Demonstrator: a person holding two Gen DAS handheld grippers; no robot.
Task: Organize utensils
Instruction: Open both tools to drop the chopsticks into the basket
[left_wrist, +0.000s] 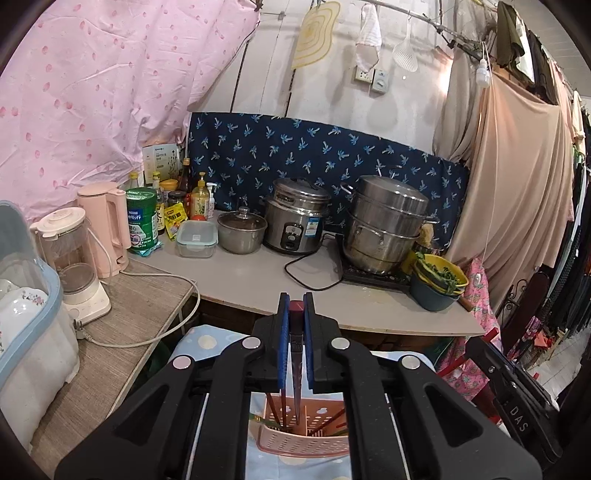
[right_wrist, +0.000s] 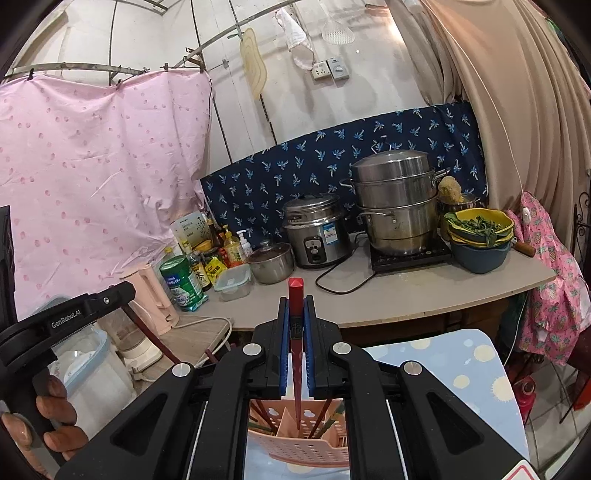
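My left gripper (left_wrist: 295, 306) is shut on a dark red chopstick (left_wrist: 296, 369) that hangs point-down into a pink perforated utensil holder (left_wrist: 303, 439). My right gripper (right_wrist: 295, 306) is shut on another red chopstick (right_wrist: 296, 362), its tip also down inside the same pink holder (right_wrist: 299, 443). Several more chopsticks lean in the holder in both views. The left gripper's body shows at the left of the right wrist view, held by a hand (right_wrist: 48, 417). The holder stands on a blue cloth with pale dots (right_wrist: 461, 369).
Behind is a grey counter (left_wrist: 258, 277) with a rice cooker (left_wrist: 295, 221), steamer pot (left_wrist: 384, 221), small lidded pot (left_wrist: 242, 230), food box (left_wrist: 195, 238), bottles, green tin and stacked bowls (left_wrist: 437, 284). A pink kettle (left_wrist: 105, 225), blender (left_wrist: 74, 258) and dish bin (left_wrist: 29, 314) stand left.
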